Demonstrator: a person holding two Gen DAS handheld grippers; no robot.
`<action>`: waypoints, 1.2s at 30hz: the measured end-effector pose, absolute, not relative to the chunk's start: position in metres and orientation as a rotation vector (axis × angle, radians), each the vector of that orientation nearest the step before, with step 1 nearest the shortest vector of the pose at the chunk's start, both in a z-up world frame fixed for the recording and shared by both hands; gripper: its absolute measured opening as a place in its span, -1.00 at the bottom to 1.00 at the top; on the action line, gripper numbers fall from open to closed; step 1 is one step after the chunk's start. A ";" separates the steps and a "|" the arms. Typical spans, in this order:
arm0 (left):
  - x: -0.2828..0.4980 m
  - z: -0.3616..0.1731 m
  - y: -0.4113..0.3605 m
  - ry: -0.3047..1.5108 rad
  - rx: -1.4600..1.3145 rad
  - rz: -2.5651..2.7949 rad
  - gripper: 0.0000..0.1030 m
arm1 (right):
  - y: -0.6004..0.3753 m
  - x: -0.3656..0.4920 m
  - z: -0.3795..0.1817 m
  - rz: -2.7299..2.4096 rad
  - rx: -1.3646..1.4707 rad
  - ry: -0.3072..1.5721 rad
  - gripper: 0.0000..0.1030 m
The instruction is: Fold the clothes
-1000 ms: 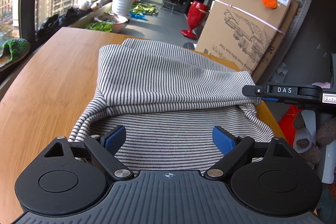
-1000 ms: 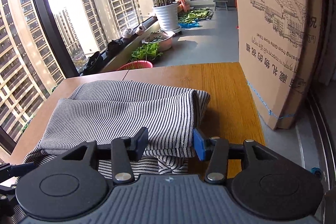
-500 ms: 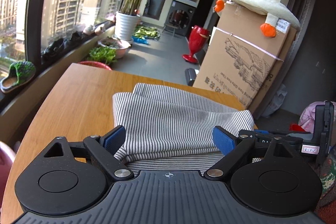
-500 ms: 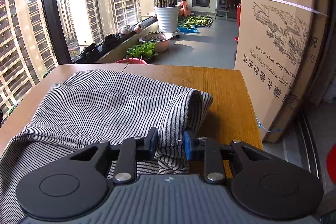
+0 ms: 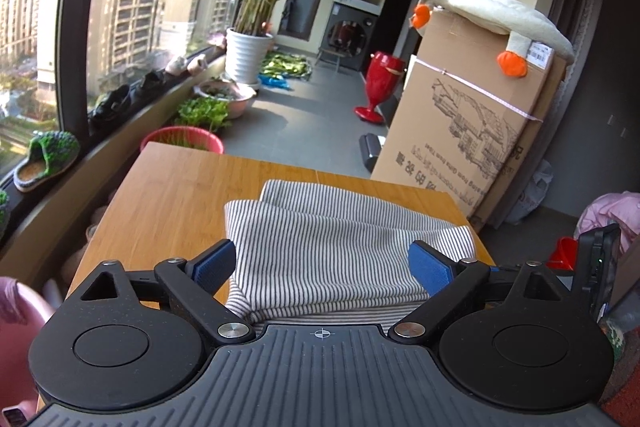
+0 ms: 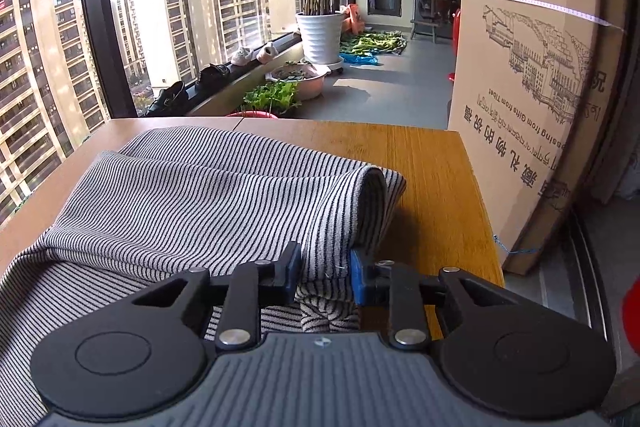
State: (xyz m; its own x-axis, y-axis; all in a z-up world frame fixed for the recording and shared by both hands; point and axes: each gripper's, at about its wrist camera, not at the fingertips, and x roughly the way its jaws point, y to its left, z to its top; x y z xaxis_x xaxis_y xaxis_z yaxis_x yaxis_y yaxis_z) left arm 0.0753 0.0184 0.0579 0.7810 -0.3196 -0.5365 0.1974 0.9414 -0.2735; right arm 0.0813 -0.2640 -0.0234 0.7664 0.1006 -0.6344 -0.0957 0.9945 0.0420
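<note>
So on the left side, the left gripper [image 5: 320,265] has its jaws spread wide with nothing pinched; it's hovering up above the near part of the striped garment [image 5: 340,239], which lies folded over on the wooden table [image 5: 176,195] just ahead of and below it. Moving right, the right gripper [image 6: 324,269] is the one doing the work: its jaws have just been closing, and now they're clamped on the near right corner of the striped garment [image 6: 208,195], with the cloth bunched between the blue pads. The thing that matters for the next move, I reckon: the garment runs away from both grippers toward the far end of the table, with a rolled fold edge along its right side, and the pinched corner sits at the near end of that edge. So the right hand is the closer one and would carry the corner – the left is free to grab the matching left corner. A big cardboard box [image 6: 536,87] stands just off the table's right edge.
</note>
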 end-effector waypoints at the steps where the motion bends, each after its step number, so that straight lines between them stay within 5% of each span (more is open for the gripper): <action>1: 0.075 0.057 0.019 0.614 -0.212 -0.285 0.87 | -0.263 0.081 -0.023 0.106 0.005 0.690 -0.52; 23: 0.089 -0.001 -0.025 0.625 -0.162 -0.296 0.89 | -0.268 0.074 0.073 0.233 0.179 0.575 -0.67; 36: 0.084 0.007 -0.069 0.402 0.136 -0.341 0.85 | -0.261 0.077 0.088 0.287 0.190 0.552 -0.67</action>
State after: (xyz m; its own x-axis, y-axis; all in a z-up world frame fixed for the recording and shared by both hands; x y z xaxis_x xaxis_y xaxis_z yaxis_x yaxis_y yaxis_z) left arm 0.0836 -0.0692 0.0067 0.8642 -0.2978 -0.4055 0.3512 0.9342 0.0625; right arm 0.0774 -0.2612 0.0880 0.8133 0.3178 -0.4874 -0.2167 0.9428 0.2533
